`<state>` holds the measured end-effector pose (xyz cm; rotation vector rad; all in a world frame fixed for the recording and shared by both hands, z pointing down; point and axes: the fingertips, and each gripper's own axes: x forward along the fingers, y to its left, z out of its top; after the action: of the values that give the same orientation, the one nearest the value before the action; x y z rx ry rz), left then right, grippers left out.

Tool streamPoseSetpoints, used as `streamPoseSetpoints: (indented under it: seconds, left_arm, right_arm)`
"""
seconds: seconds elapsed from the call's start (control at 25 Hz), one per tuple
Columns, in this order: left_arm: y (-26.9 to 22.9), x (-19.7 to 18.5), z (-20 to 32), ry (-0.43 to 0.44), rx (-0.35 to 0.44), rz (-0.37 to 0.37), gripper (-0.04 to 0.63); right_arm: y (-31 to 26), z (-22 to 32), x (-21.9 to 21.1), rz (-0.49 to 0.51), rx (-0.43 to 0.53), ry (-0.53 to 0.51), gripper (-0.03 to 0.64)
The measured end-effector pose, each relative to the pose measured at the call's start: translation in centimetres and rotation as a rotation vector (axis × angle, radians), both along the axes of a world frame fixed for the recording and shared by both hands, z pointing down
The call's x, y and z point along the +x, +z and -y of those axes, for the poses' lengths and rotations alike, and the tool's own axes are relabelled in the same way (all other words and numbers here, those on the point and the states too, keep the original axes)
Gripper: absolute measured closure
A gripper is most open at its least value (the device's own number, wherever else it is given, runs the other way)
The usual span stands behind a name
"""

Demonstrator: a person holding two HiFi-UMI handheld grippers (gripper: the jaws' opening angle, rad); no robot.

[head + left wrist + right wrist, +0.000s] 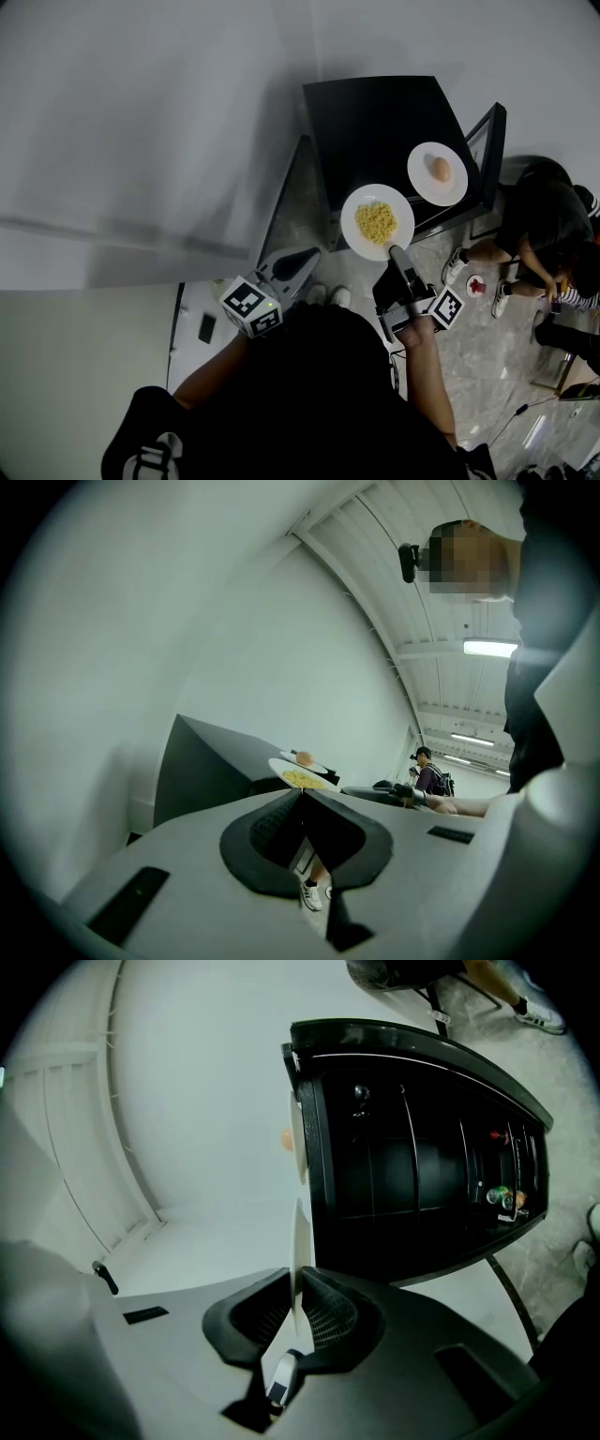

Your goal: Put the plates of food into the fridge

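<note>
A white plate of yellow noodles hangs at the near edge of the black fridge's top, and my right gripper is shut on its near rim. In the right gripper view this plate shows edge-on, pinched between the pads. A second white plate with a round brownish piece of food rests on the fridge top at the right. My left gripper floats left of the noodle plate, beside the fridge, its tips together and nothing in them. From the left gripper view both plates lie beyond its tips.
The fridge front is dark glass with shelves and small items inside. A framed glass panel stands out at the fridge's right. A person sits on the floor to the right. A white wall runs along the left.
</note>
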<state>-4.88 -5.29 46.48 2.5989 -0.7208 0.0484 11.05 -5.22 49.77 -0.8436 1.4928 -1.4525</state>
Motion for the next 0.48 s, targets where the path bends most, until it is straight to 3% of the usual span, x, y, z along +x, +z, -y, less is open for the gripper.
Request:
streamPoseSetpoints:
  seconds: [0.48]
  left_arm:
    - [0.7,-0.1,-1.0,0.023,-0.006,-0.003,0.571]
  right_arm:
    - [2.3,-5.4,1.2,-0.055,-0.024,-0.019,0.565]
